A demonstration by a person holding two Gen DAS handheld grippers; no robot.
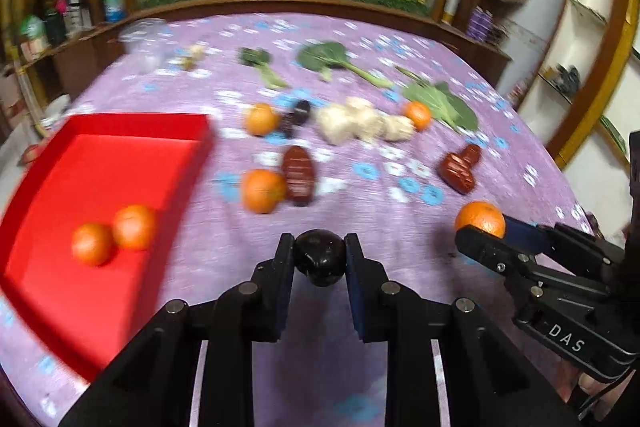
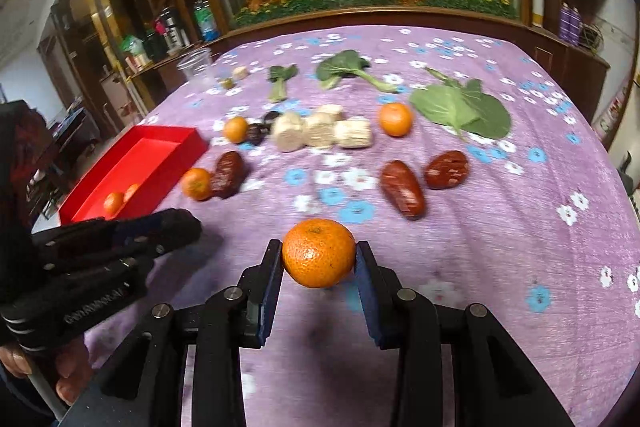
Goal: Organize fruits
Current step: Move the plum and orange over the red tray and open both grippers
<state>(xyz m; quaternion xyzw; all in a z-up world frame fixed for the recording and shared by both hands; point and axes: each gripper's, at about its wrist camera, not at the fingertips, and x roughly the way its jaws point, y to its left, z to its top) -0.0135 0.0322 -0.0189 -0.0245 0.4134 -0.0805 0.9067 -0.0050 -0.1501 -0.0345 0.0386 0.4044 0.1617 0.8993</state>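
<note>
Left gripper [image 1: 319,259] clamps a dark plum [image 1: 320,258] just right of the red tray [image 1: 132,125]; right gripper [image 2: 319,259] clamps an orange [image 2: 319,253] farther right. Two oranges [image 1: 112,233] lie in the tray; three oranges [image 1: 262,190] and the dates [image 2: 402,189] beyond it remain unsorted, so roughly half is left

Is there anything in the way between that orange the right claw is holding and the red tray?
Yes, the other claw. The orange in the right gripper has the left gripper, holding a dark fruit, between it and the red tray. The cloth there otherwise looks bare.
</note>
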